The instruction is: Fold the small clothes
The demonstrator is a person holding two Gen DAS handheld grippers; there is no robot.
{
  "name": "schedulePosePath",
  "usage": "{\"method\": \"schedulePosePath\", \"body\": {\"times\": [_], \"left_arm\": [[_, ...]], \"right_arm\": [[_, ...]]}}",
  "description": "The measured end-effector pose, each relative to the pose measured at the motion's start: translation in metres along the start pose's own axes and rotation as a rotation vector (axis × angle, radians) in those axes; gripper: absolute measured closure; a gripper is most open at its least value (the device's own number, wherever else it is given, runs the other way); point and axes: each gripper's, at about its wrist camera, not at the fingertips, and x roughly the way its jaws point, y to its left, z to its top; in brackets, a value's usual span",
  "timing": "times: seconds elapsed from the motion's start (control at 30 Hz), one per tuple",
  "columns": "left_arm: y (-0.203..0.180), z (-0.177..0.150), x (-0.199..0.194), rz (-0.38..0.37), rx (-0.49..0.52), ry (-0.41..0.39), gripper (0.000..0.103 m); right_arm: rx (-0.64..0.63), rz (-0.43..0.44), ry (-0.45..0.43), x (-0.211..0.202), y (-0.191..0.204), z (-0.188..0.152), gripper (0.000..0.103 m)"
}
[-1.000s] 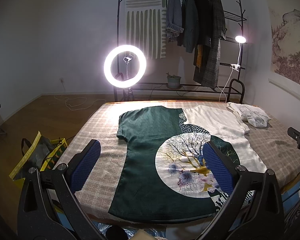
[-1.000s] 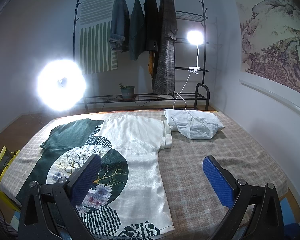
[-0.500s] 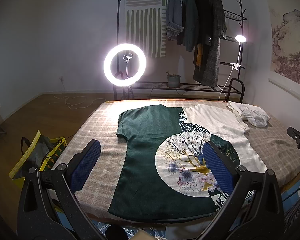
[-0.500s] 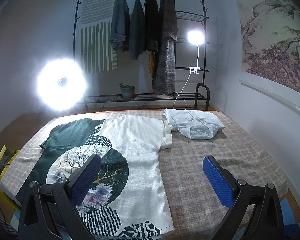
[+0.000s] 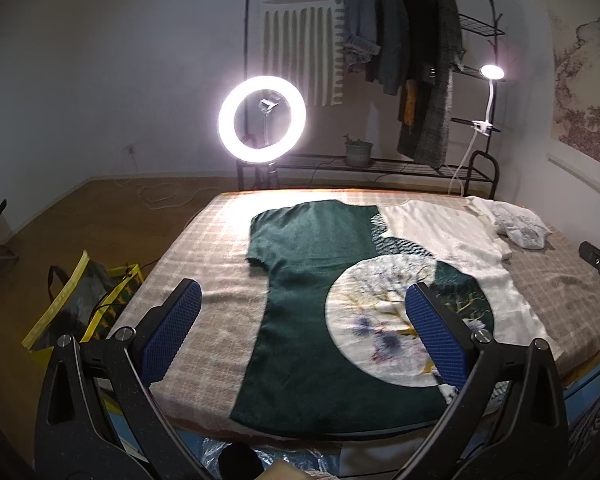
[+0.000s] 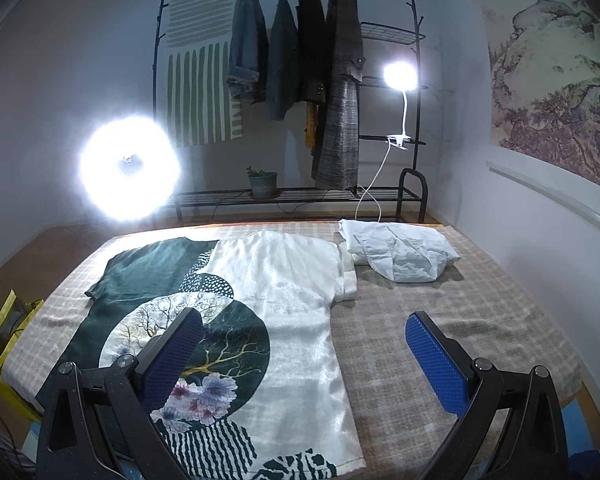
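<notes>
Both grippers (image 5: 300, 336) (image 6: 304, 352) (jaws wide) above flat T-shirt (image 5: 320, 280)

A T-shirt (image 5: 320, 304) lies flat on the bed (image 5: 204, 312), its collar toward 12 o'clock and its hem toward 6. A crumpled garment (image 6: 400, 254) sits on the bed at 1 o'clock from the shirt, just beside its sleeve. Behind the bed stands a clothes rack (image 6: 414, 92) with coats hanging; a potted plant (image 6: 263, 182) rests on its low shelf. A ring light (image 5: 262, 119) stands at 11 o'clock, a clip lamp (image 6: 400, 76) at 1. A bag (image 5: 80, 300) sits on the floor at 9 o'clock.
</notes>
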Motion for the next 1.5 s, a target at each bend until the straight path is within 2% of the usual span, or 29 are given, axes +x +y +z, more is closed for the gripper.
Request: {"method": "schedulePosePath", "body": {"times": [0.1,0.27,0.4,0.5,0.57,0.67,0.77,0.87,1.1,1.17,1.3,1.5], "left_arm": [[0.021,-0.010,0.003,0.037,-0.057,0.013,0.000],[0.068,-0.034,0.010,0.025,-0.220,0.078,0.000],[0.093,-0.057,0.021,0.034,-0.331,0.159,0.010],[0.104,-0.076,0.036,0.003,-0.412,0.248,0.023],[0.106,-0.088,0.049,-0.021,-0.448,0.306,0.027],[0.104,-0.103,0.070,-0.014,-0.463,0.390,0.033],[0.104,-0.111,0.083,-0.002,-0.482,0.431,0.035],[0.107,-0.118,0.095,0.006,-0.511,0.463,0.035],[0.107,-0.128,0.120,0.008,-0.544,0.535,0.036],[0.105,-0.129,0.126,0.003,-0.545,0.543,0.036],[0.103,-0.126,0.132,0.040,-0.497,0.539,0.036],[0.100,-0.124,0.138,0.050,-0.443,0.532,0.036]], "right_arm": [[-0.006,0.019,0.015,0.005,0.006,0.004,0.000],[-0.073,0.055,0.019,0.012,0.027,0.017,0.002],[-0.109,0.151,0.043,0.021,0.054,0.036,0.007],[-0.106,0.251,0.064,0.028,0.077,0.053,0.011],[-0.107,0.323,0.081,0.034,0.095,0.064,0.011],[-0.120,0.421,0.112,0.046,0.126,0.079,0.012],[-0.145,0.493,0.140,0.064,0.162,0.091,0.013],[-0.171,0.530,0.166,0.084,0.194,0.100,0.014],[-0.158,0.627,0.328,0.159,0.269,0.121,0.024],[-0.165,0.639,0.359,0.179,0.287,0.124,0.024],[-0.169,0.656,0.428,0.224,0.332,0.129,0.024],[-0.225,0.608,0.506,0.294,0.386,0.111,0.024]]}}
